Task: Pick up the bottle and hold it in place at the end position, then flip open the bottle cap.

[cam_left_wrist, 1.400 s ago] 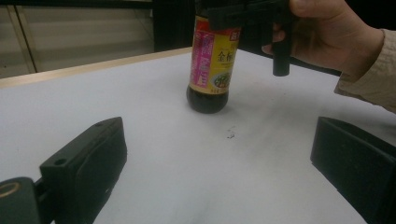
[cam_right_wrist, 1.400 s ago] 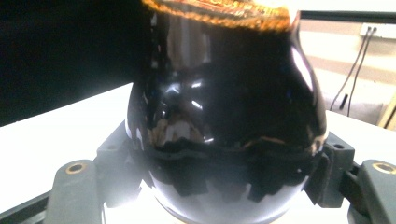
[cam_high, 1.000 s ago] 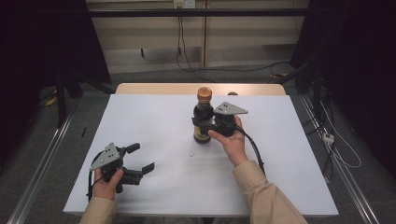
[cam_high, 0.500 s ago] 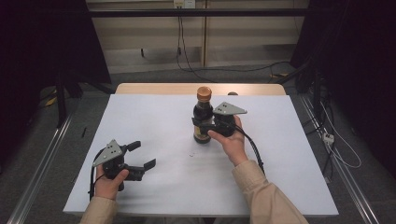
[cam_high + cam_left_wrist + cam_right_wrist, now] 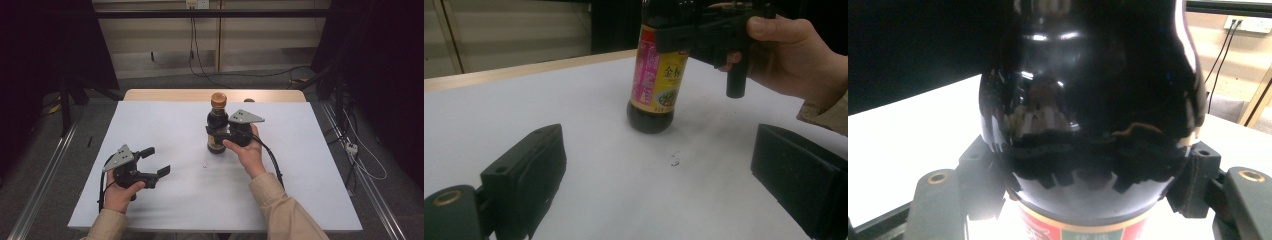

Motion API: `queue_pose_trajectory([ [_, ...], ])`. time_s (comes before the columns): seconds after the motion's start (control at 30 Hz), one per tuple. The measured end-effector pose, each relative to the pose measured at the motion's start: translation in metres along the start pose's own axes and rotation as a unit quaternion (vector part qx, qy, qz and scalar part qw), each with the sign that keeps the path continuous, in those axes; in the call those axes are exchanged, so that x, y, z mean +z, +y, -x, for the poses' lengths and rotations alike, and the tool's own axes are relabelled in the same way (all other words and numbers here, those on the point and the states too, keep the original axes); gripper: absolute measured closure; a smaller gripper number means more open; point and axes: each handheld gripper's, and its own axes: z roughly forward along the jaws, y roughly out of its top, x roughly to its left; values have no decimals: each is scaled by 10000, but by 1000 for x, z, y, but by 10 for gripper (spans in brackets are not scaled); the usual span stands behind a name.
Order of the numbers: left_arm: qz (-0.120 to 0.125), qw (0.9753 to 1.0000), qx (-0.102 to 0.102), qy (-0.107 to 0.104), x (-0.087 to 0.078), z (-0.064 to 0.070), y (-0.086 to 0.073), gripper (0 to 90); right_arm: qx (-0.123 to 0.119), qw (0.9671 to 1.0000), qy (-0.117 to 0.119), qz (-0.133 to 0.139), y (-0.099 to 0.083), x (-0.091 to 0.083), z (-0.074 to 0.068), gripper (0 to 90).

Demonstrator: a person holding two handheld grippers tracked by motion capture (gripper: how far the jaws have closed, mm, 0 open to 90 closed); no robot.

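Right gripper (image 5: 220,134) clamps the upright soy sauce bottle (image 5: 217,125); left gripper (image 5: 156,161), jaws apart nearby, should approach level, gripping squarely.

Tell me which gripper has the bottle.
The right gripper: it's shut on the dark sauce bottle, which stands upright mid-table. The left gripper is open, holds nothing, and sits nearer the table's front-left.
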Motion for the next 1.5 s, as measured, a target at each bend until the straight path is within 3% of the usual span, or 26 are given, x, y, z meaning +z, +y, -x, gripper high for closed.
queue_pose_trajectory([
  [0.2, -28, 9998, -145, 117, 5, 0, 9, 72, -3, 10000, -11, -23, 0, 0, 0, 304],
  [0.4, -76, 9998, -168, 51, 7, 0, 15, 116, 2, 10000, -16, -21, 0, 0, 0, 304],
  [0.6, -135, 9999, -91, 29, 12, 0, 23, 267, 8, 10000, 11, -39, 0, 0, 1, 304],
  [0.73, -191, 9998, 108, 29, 18, 1, 32, 436, -6, 10000, -13, -36, 0, 0, 0, 304],
  [0.83, -247, 9995, 168, 65, 24, 1, 38, 492, -4, 10000, -21, -47, 0, 0, 0, 304],
  [0.9, -321, 9993, 178, -68, 29, 0, 42, 536, -7, 10000, -32, -59, 1, 0, 0, 304],
  [0.97, -418, 9989, 172, -141, 34, 1, 45, 562, -11, 10000, -23, -58, 1, 0, 0, 304],
  [1.17, -374, 9992, 3, -147, 43, -2, 57, 563, -15, 10000, -19, -60, 1, 0, 0, 305],
  [1.2, -362, 9990, -63, -240, 45, -3, 59, 563, -15, 10000, -19, -60, 1, 0, 0, 305],
  [1.37, -337, 9984, -121, -445, 53, -7, 77, 788, -12, 10000, -47, -43, 0, 0, -1, 305],
  [1.5, -396, 9981, -46, -477, 58, -7, 87, 879, -10, 10000, -45, -61, 0, 0, -1, 305],
])
